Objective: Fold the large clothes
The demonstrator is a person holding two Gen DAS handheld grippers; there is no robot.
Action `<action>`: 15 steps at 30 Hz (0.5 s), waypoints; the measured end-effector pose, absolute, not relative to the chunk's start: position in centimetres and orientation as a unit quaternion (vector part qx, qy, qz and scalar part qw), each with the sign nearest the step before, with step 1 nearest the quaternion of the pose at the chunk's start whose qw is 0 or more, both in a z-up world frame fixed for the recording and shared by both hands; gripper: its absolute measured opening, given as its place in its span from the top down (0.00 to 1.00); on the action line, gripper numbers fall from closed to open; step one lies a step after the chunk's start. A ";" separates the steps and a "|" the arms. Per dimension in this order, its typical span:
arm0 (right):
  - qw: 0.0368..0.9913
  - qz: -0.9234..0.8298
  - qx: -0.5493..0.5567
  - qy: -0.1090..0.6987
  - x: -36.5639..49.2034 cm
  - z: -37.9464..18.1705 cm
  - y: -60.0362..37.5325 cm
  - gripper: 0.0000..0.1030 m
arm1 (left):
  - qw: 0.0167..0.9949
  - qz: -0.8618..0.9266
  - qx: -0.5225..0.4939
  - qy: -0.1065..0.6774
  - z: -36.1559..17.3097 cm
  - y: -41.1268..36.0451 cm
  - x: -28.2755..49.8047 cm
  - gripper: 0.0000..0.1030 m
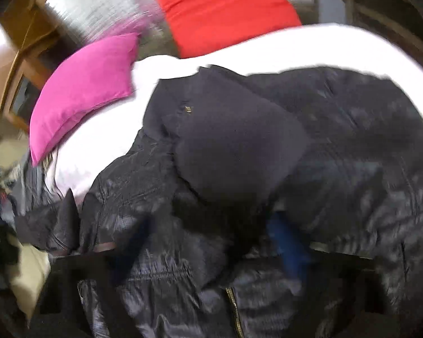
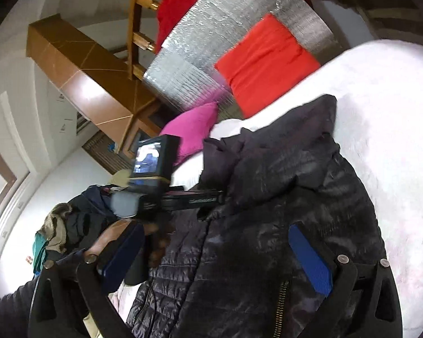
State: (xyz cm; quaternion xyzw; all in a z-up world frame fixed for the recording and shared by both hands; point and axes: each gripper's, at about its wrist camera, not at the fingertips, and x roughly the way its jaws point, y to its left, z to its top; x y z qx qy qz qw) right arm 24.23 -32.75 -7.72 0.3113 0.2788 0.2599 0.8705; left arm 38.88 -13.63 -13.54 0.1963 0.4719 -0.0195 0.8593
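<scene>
A black quilted puffer jacket (image 1: 338, 146) with a hood (image 1: 234, 140) lies spread on a white bed cover (image 1: 296, 45). My left gripper (image 1: 211, 239) is low over the jacket's middle. The view is blurred. Dark fabric bunches between its blue pad (image 1: 287, 242) and the other finger, and whether they press on it is unclear. In the right wrist view the left gripper (image 2: 208, 197) reaches the jacket (image 2: 268, 225) near its collar, with a hand behind it. My right gripper (image 2: 215, 257) stands wide open over the jacket's zipper side, its blue pads (image 2: 310, 259) apart from the fabric.
A pink pillow (image 1: 84, 90) and a red pillow (image 1: 225, 8) lie at the head of the bed against a silver foil panel (image 2: 225, 36). A heap of other clothes (image 2: 70, 225) sits to the left. Wooden furniture (image 2: 84, 76) stands beyond.
</scene>
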 end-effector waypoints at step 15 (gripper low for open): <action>0.845 0.249 0.361 0.306 24.4 -10.3 -32.7 0.00 | 0.844 0.010 -0.290 0.450 -16.9 5.9 35.4 0.27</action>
